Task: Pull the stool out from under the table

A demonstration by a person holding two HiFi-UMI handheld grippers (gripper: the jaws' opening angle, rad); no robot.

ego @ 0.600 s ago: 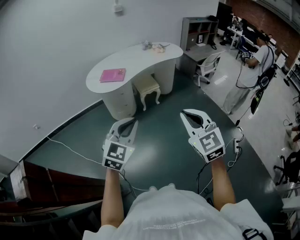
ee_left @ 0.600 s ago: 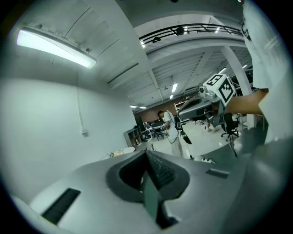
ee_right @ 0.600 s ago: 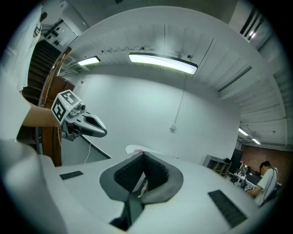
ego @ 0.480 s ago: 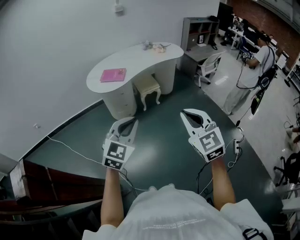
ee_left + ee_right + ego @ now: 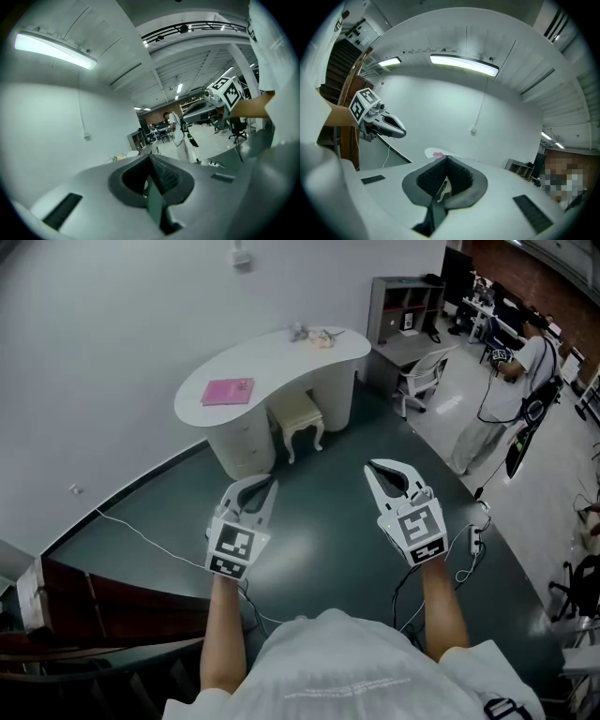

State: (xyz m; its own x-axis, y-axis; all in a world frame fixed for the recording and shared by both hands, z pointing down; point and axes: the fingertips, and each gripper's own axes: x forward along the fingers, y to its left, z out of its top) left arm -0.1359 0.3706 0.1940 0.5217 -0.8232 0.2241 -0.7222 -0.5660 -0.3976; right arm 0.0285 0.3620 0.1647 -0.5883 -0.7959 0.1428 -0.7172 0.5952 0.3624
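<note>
A cream stool (image 5: 297, 415) with curved legs stands tucked under the white curved table (image 5: 281, 360) by the far wall. Both grippers are held in the air over the dark green floor, well short of the stool and pointing toward it. My left gripper (image 5: 268, 484) is shut with nothing in it, and its closed jaws fill the left gripper view (image 5: 151, 158). My right gripper (image 5: 377, 467) is also shut and empty (image 5: 447, 160). Each gripper shows in the other's view, the right gripper (image 5: 201, 110) and the left gripper (image 5: 389, 126).
A pink book (image 5: 226, 391) and small items (image 5: 309, 333) lie on the table. A white office chair (image 5: 419, 371), a grey shelf unit (image 5: 403, 307) and a standing person (image 5: 497, 404) are to the right. Cables (image 5: 141, 540) and a power strip (image 5: 472, 538) lie on the floor. Wooden stairs (image 5: 84, 610) are at lower left.
</note>
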